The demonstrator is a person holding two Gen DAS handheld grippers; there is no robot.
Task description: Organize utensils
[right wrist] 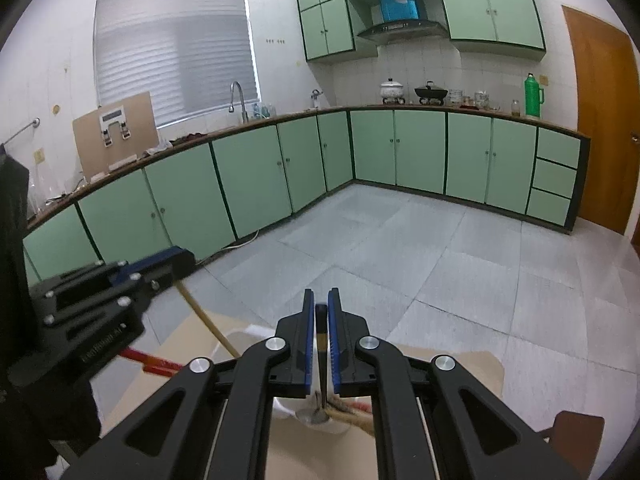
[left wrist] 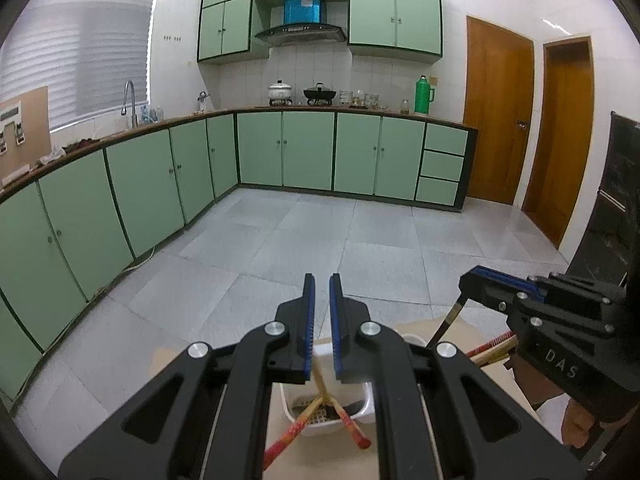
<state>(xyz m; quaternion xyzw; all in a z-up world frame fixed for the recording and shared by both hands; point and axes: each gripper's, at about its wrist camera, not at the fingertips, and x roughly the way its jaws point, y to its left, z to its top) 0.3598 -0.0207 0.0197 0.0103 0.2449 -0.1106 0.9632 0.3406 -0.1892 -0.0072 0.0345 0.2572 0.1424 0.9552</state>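
Left tool grips a chopstick above the white basket.

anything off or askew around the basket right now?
Yes. In the white basket, two red-tipped chopsticks lie crossed, their ends poking over the front rim rather than lying side by side. The left gripper pinches a pale chopstick; the right gripper pinches a dark-handled spoon.

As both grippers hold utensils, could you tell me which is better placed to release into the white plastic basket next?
Probably the left gripper: its pale wooden chopstick already slants down into the white plastic basket beside the red-ended chopsticks. The right gripper holds its dark-handled spoon off to the side.
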